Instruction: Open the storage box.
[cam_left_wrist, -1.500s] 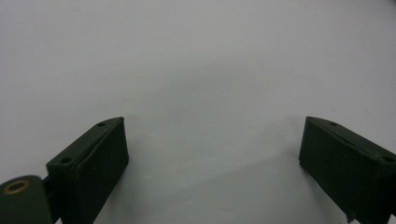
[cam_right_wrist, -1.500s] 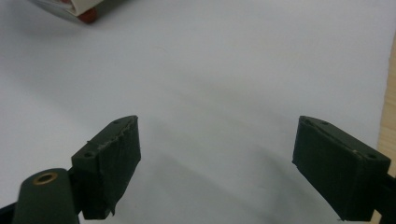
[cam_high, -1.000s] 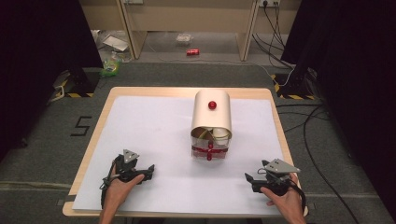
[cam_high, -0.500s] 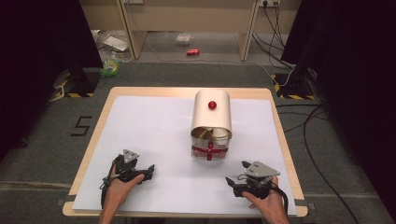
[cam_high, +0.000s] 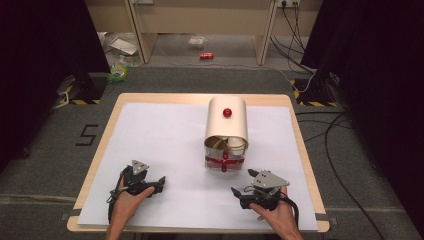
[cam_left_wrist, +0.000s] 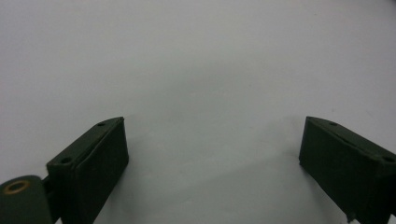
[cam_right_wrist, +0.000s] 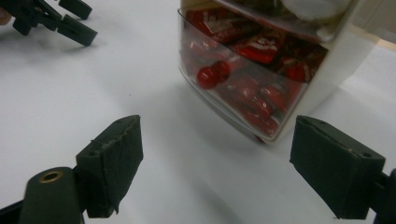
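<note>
Box (cam_high: 226, 131) mid-tabletop (cam_high: 165, 130), red knob (cam_right_wrist: 207, 77) facing me | my right gripper (cam_right_wrist: 219, 168) nearer, fingers wide apart, empty, knob ahead and slightly left | left gripper (cam_left_wrist: 210, 154) likewise spread, empty, over bare sheet.

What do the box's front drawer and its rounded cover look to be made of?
The front drawer looks like clear glossy plastic: red wrappers show through it, and it has a red knob. The rounded cover looks like smooth cream plastic or painted metal with a matte sheen; I can't tell which.
</note>
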